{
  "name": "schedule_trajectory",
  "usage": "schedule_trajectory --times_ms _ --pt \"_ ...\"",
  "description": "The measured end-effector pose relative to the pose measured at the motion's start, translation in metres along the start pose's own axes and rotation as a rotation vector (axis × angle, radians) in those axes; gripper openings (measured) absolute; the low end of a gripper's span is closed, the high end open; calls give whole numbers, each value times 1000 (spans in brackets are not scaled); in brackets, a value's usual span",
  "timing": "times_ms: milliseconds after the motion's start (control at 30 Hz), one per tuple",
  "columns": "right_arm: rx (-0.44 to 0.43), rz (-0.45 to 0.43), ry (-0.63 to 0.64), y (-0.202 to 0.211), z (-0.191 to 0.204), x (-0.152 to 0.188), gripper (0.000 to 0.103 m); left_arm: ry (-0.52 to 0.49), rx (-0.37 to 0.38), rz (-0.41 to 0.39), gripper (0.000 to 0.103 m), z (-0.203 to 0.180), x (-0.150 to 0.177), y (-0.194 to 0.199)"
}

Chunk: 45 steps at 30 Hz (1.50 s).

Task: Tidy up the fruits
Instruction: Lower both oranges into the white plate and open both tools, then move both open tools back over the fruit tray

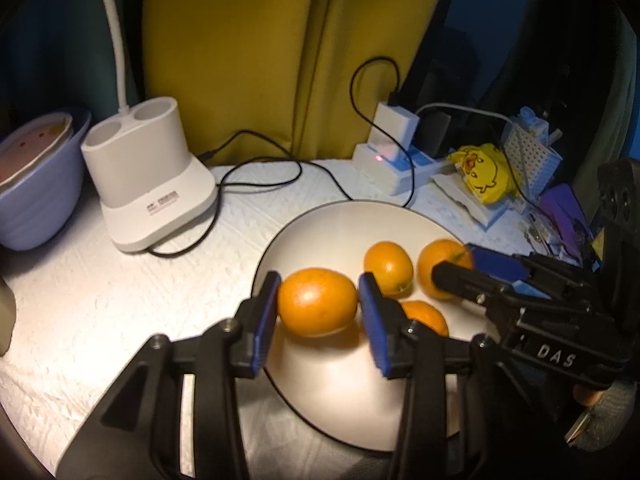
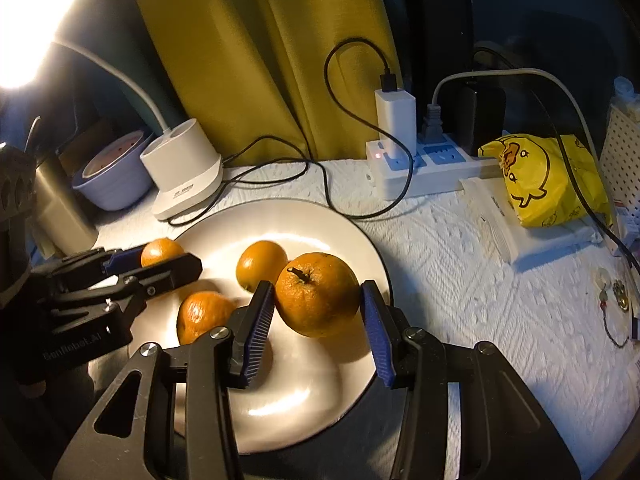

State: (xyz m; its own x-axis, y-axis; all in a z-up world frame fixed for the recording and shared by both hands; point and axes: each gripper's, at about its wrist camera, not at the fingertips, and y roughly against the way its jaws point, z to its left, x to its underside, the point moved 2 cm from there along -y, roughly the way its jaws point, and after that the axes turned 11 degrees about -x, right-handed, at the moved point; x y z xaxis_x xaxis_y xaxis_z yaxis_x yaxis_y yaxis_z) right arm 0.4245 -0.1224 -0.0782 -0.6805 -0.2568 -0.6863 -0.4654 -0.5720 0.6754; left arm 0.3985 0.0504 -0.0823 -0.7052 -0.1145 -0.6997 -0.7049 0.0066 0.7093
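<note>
Left gripper (image 1: 318,312) and right gripper (image 2: 318,304) both reach forward, jaws spread, angled toward each other.

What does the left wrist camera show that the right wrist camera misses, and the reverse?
Left wrist only: the left claw straddling a smooth oval orange fruit.

Right wrist only: the lit desk lamp head, and the right claw around a big stemmed orange.

Both: the round white plate holding four orange fruits, the white lamp base, and the white power strip.
</note>
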Motion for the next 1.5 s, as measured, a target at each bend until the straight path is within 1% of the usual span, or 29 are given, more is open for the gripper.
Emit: schedule_trajectory --times_ms 100,267,467,667,1033,1300,1500 --pt "16 -27 3 3 -1 -4 47 11 2 -2 42 2 0 0" --pt "27 -35 5 8 -1 -2 48 22 3 -29 45 5 -3 10" --pt "29 -50 17 20 7 -3 48 26 5 -71 50 5 -8 32" --pt "31 -71 29 37 17 -2 48 29 -1 -113 51 3 -7 59" --pt "26 -111 47 75 46 8 48 41 -5 -155 51 2 9 105" --pt "28 -137 53 105 65 22 48 47 -2 -175 51 1 28 138" --pt "25 -143 55 123 77 39 48 47 3 -178 51 -3 45 158"
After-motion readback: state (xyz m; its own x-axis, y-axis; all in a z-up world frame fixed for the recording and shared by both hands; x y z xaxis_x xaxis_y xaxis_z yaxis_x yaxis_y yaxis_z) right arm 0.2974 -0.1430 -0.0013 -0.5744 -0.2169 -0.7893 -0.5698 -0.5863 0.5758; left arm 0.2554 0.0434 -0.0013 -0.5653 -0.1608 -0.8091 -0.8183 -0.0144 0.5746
